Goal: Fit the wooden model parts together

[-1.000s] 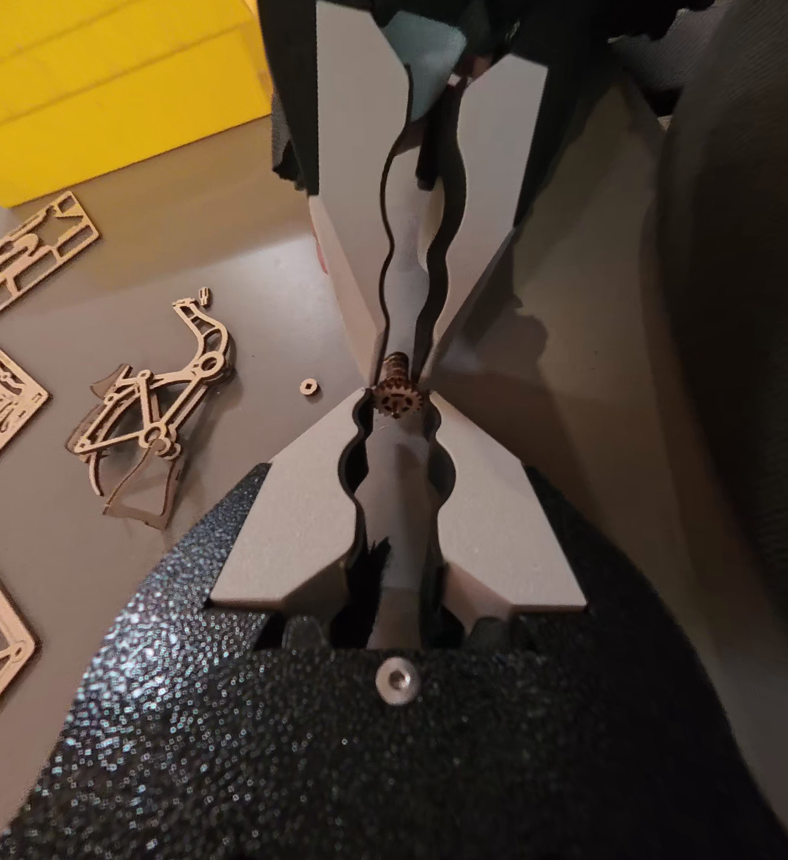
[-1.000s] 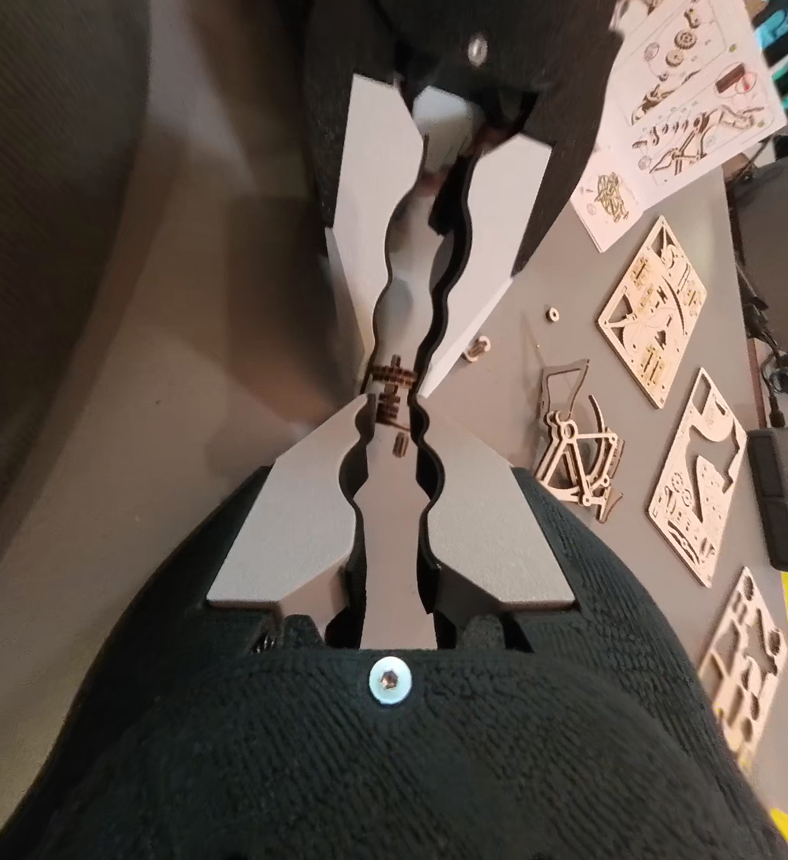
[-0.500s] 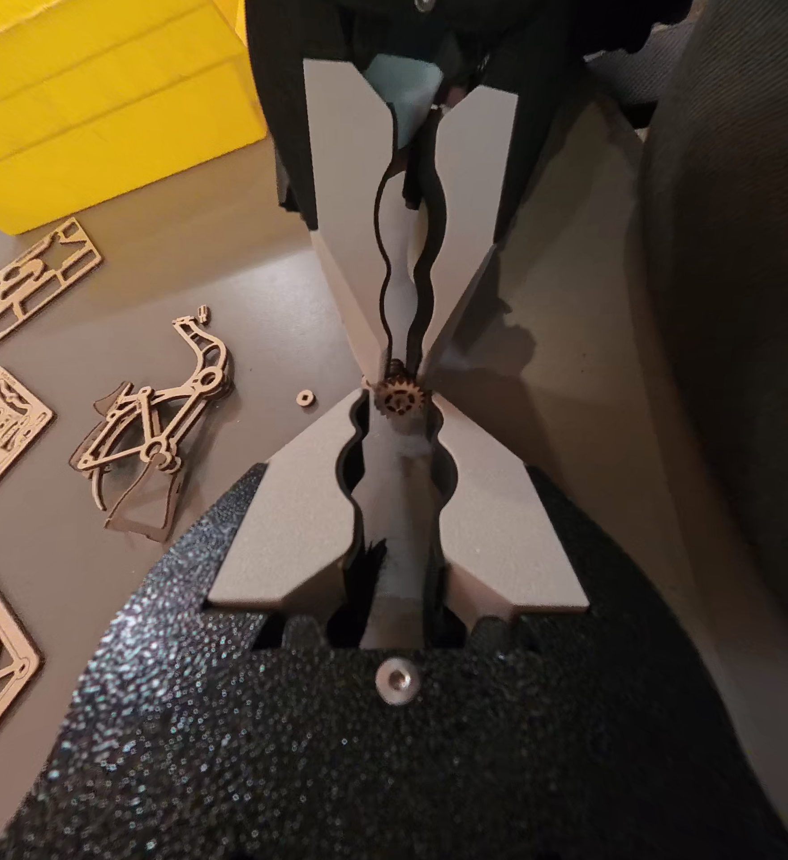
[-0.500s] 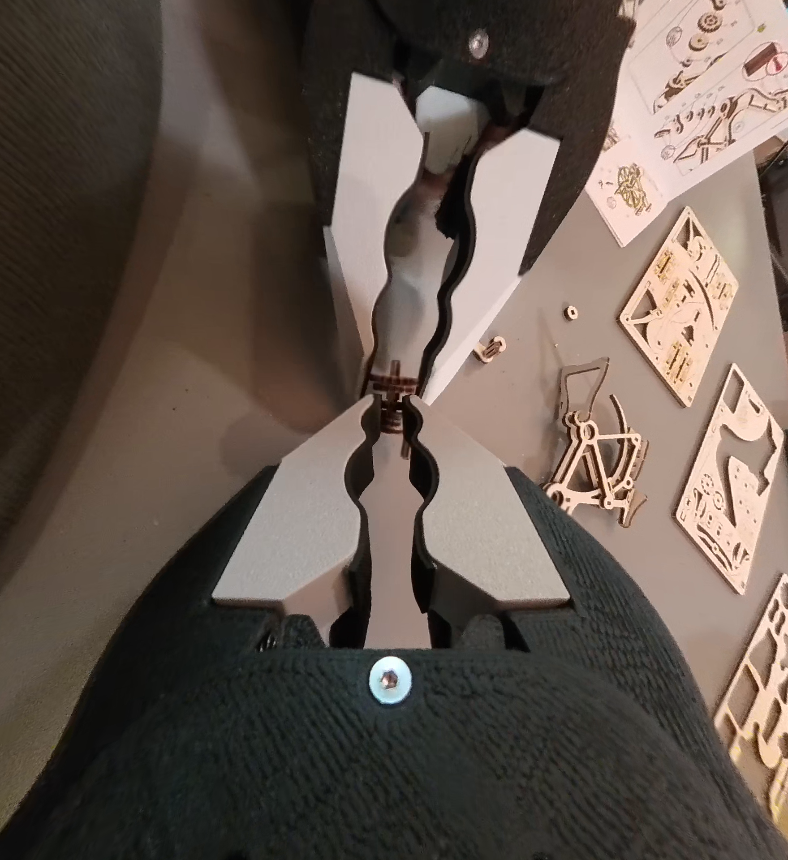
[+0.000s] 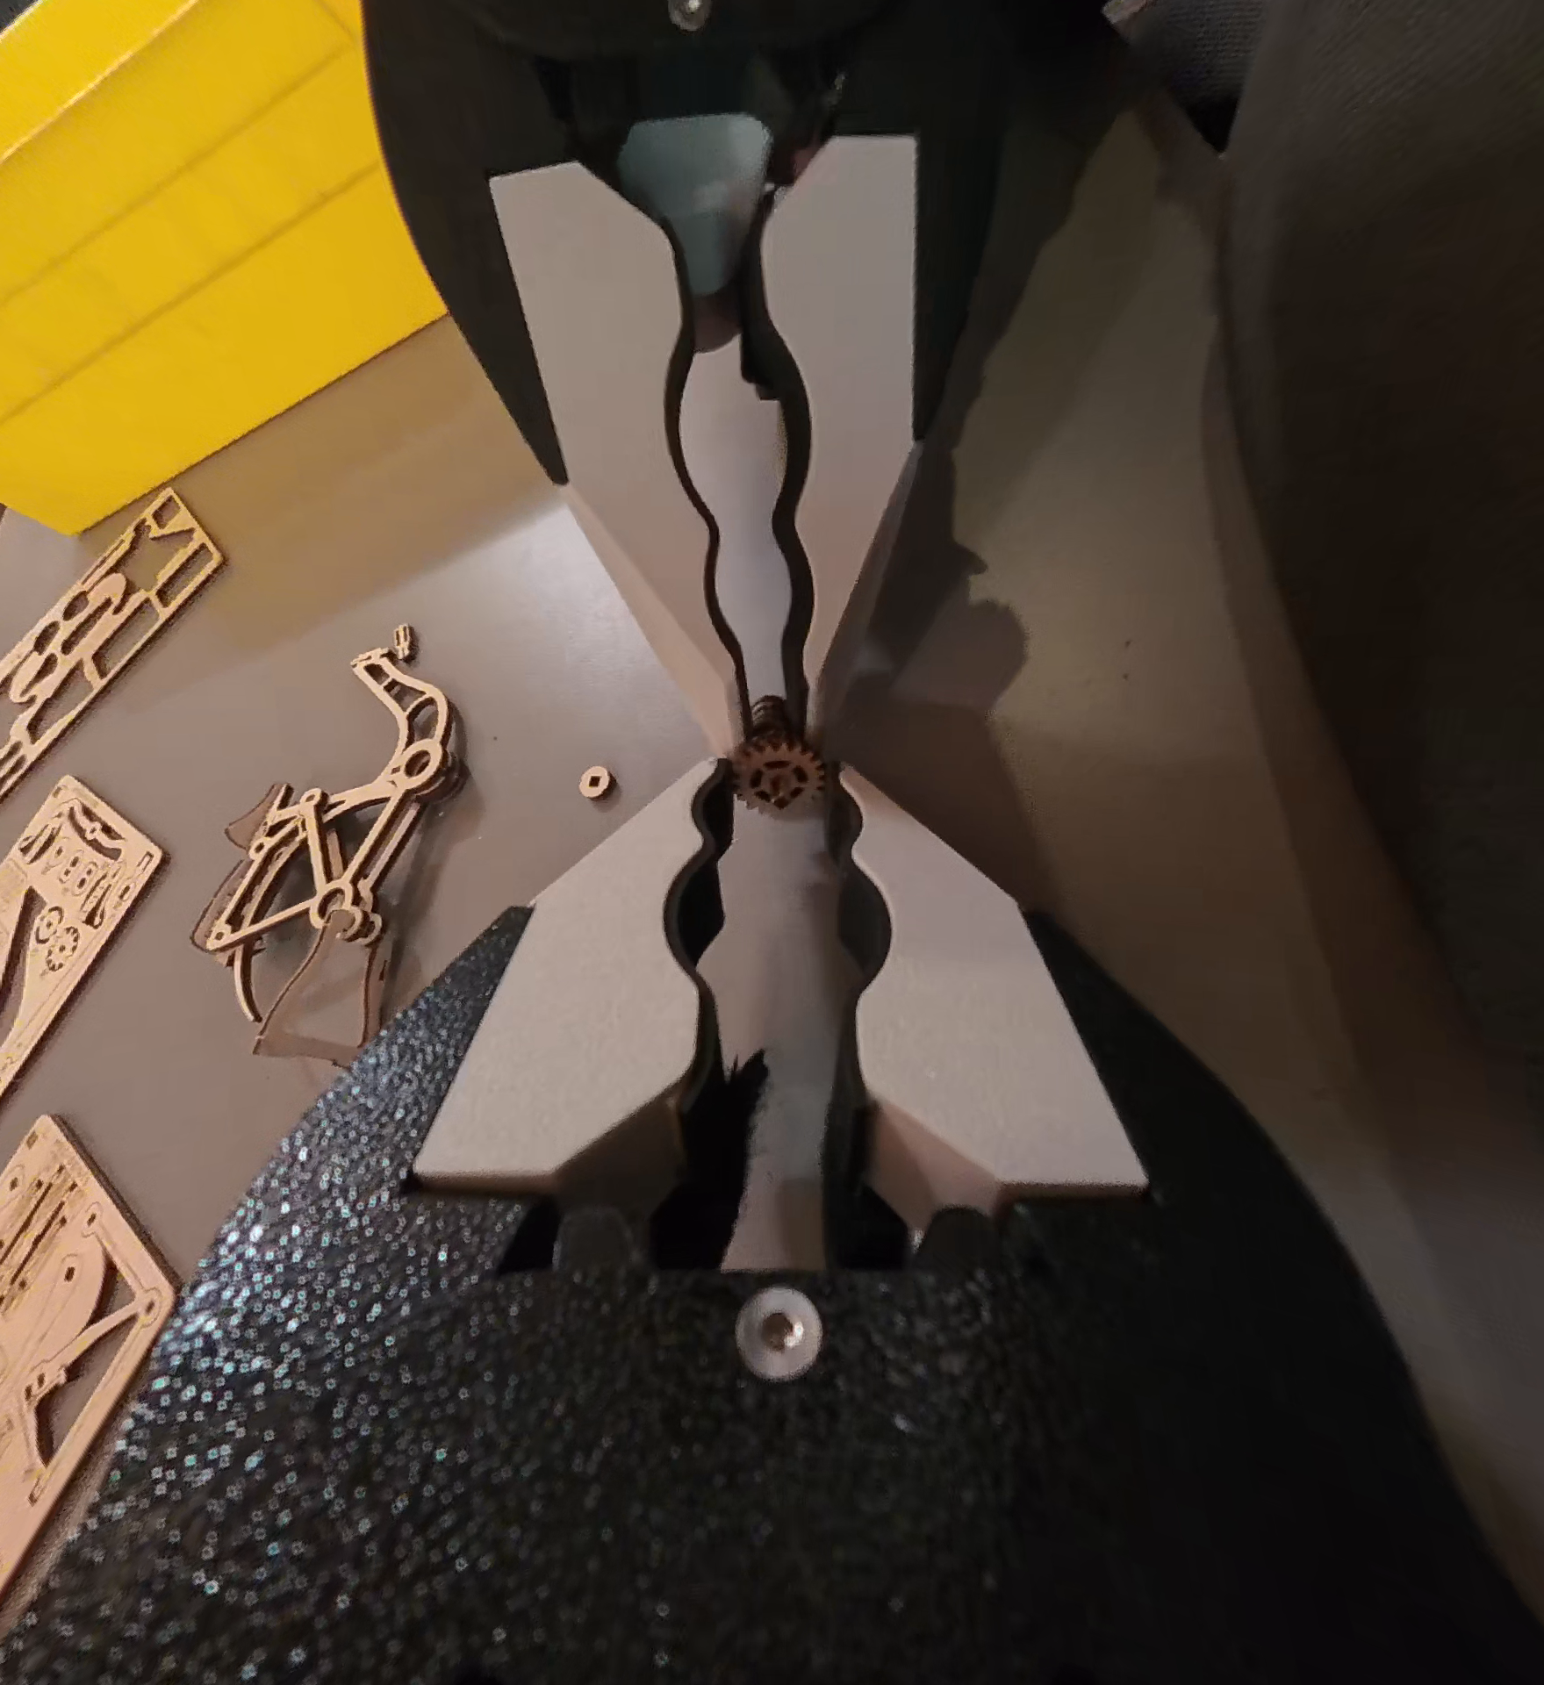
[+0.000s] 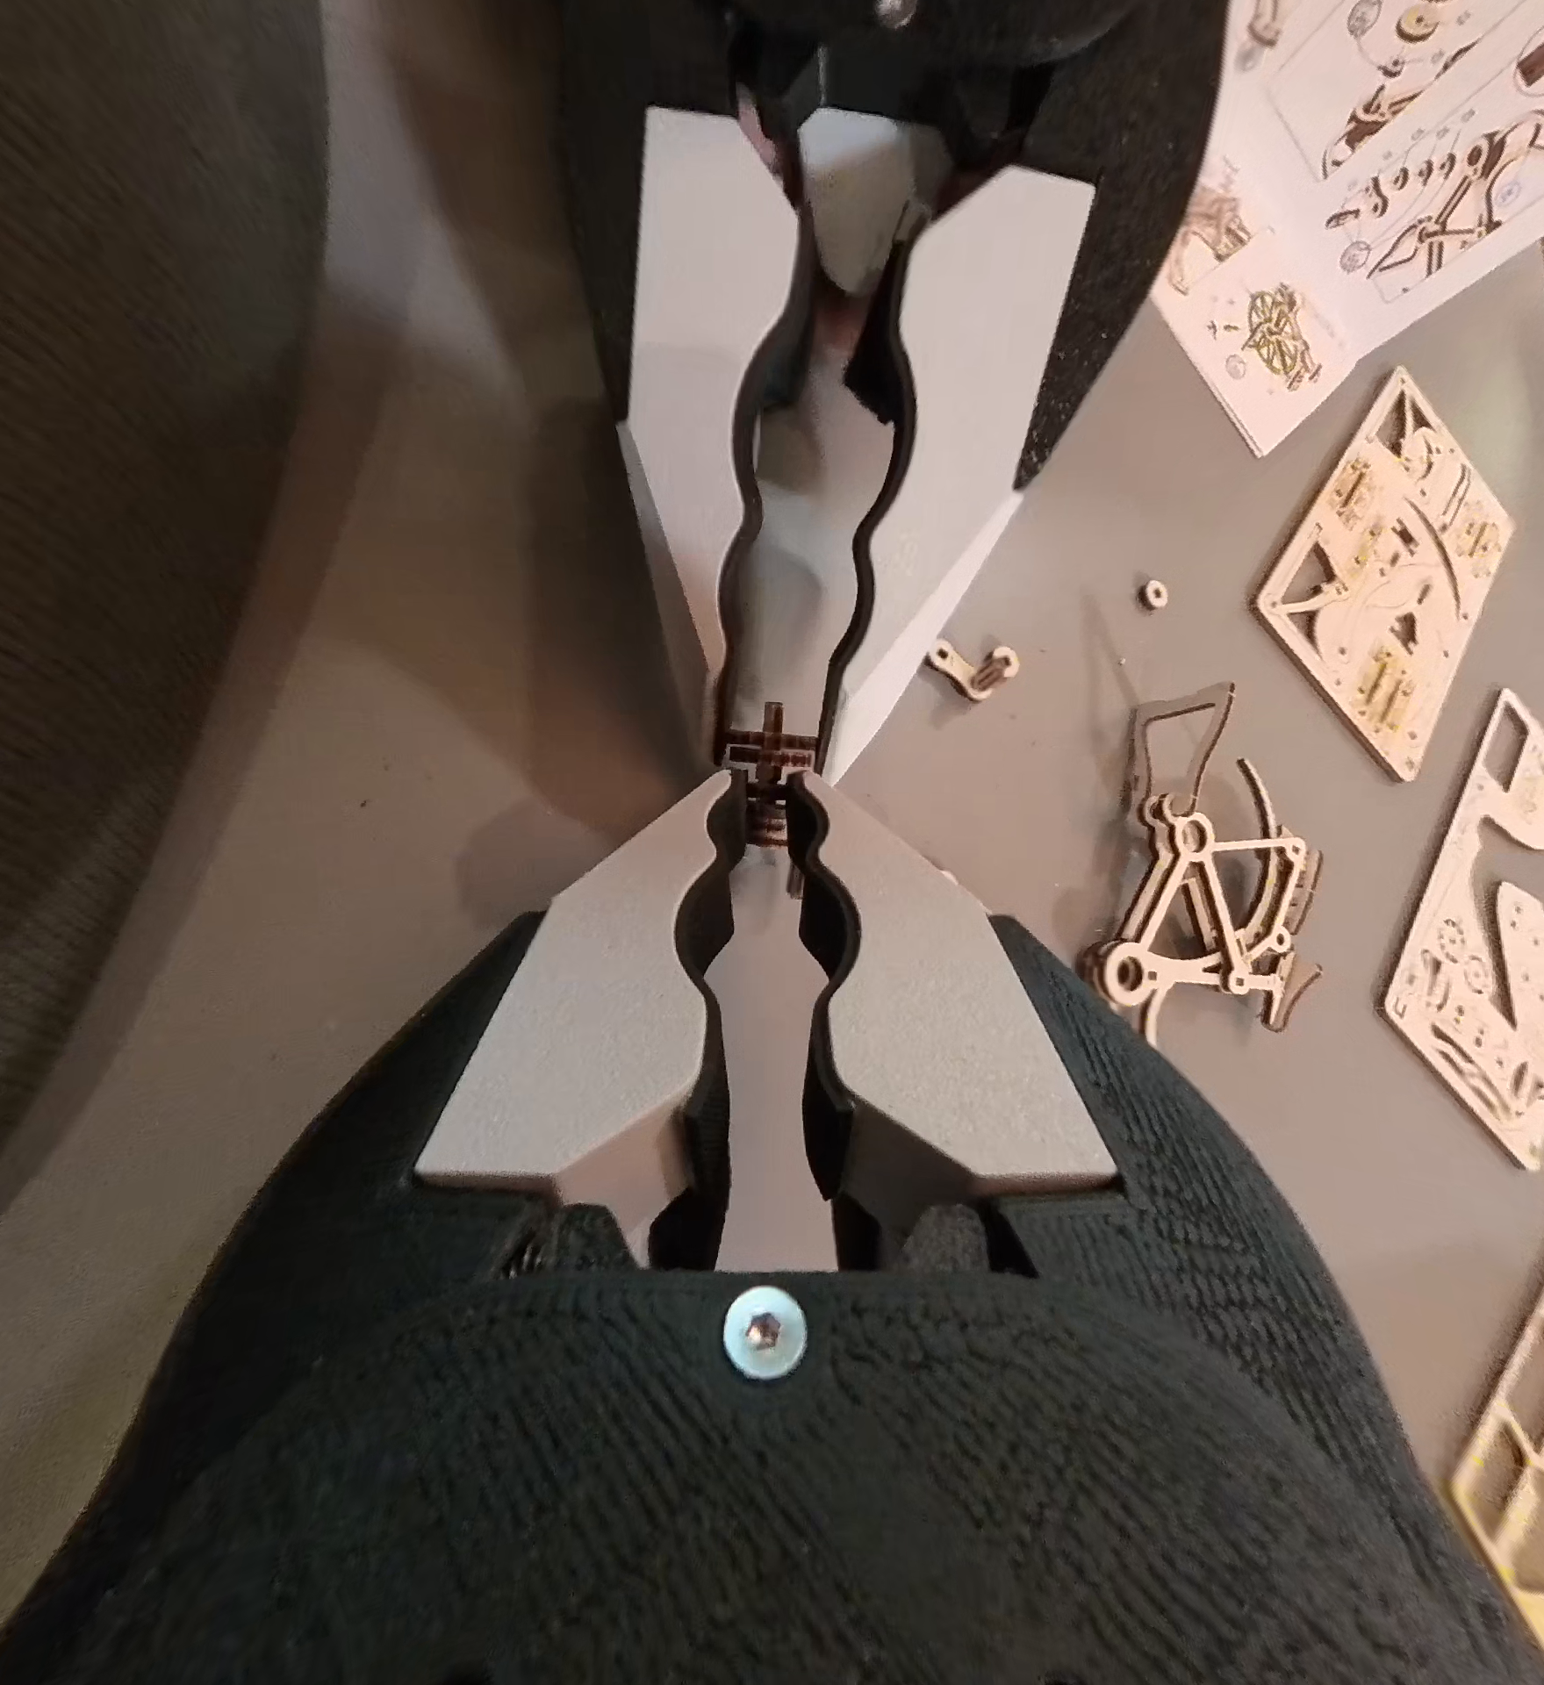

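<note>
My left gripper (image 5: 777,786) is shut on a small wooden gear (image 5: 780,775), seen face-on at its tips. My right gripper (image 5: 772,704) comes in from the top, tip to tip with it. In the right wrist view my right gripper (image 6: 768,791) is shut on a short wooden axle with stacked discs (image 6: 766,821). The left gripper (image 6: 768,725) holds the gear (image 6: 768,746) edge-on against the axle's cross-shaped end. Both are held above the grey table (image 5: 494,638).
A partly built wooden model (image 5: 339,848) lies on the table, also in the right wrist view (image 6: 1206,903). Around it are a small washer (image 5: 597,782), a loose link piece (image 6: 973,670), several cut-out wooden sheets (image 5: 47,912), an instruction sheet (image 6: 1388,182) and a yellow bin (image 5: 157,273).
Both grippers stay shut and tip to tip. The gear and the axle end have come closer together. The pair has drifted a little over the table.
</note>
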Available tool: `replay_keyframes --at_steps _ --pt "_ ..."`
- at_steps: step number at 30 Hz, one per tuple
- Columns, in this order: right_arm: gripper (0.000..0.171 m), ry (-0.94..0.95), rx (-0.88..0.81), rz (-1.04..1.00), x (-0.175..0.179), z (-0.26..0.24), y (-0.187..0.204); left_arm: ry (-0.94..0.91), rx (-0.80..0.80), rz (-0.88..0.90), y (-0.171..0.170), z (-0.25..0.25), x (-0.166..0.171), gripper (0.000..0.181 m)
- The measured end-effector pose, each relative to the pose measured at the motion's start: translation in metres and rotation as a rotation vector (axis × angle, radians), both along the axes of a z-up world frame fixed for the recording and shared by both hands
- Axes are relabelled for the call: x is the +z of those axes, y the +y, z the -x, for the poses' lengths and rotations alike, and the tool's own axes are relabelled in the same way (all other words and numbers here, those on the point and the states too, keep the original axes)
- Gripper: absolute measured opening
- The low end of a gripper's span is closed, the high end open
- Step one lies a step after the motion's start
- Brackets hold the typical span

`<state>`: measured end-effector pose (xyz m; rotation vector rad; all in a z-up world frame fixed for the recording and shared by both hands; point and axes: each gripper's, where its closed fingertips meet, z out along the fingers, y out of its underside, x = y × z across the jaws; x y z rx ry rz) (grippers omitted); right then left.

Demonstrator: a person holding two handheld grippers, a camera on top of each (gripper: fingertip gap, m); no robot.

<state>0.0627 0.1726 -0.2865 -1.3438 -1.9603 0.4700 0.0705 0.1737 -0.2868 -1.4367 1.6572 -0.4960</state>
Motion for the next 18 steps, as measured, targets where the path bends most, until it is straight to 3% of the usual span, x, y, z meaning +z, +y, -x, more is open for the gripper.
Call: replay_keyframes --at_steps 18 --pt "0.007 0.036 0.029 0.129 0.002 0.008 -0.020 -0.066 -0.076 0.172 -0.020 0.011 0.004 0.017"
